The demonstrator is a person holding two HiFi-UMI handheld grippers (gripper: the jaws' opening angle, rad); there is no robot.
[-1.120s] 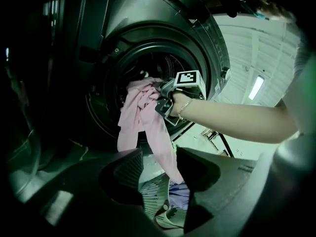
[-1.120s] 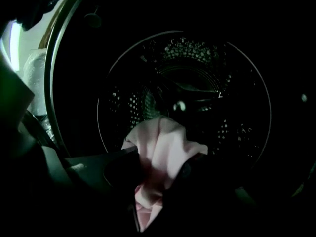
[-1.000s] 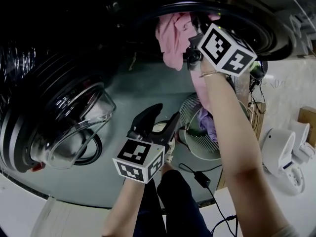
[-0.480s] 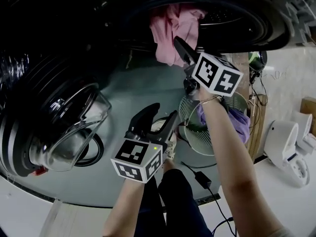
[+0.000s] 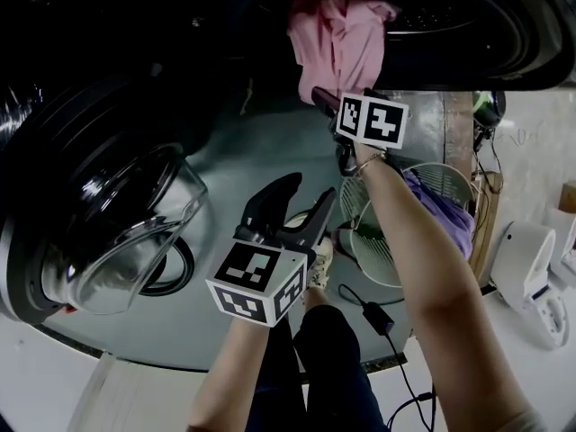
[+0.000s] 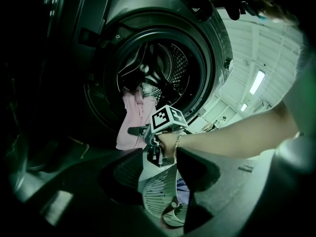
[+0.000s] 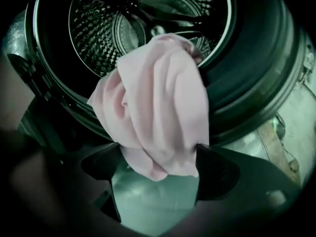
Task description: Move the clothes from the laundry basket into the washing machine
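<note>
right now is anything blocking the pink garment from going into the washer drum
Nothing visible does. The door is swung open to the left, and the pink garment hangs over the lower rim of the drum opening, partly outside. The right gripper is open just in front of it.

This looks like a laundry corner: a front-loading washing machine [image 6: 163, 78] stands with its round glass door [image 5: 126, 232] swung open, and a white slatted laundry basket [image 5: 376, 252] sits near it. Long ceiling strip lights [image 6: 256, 81] and a loose power cable [image 5: 373, 318] suggest, perhaps, a test room rather than a home.
</note>
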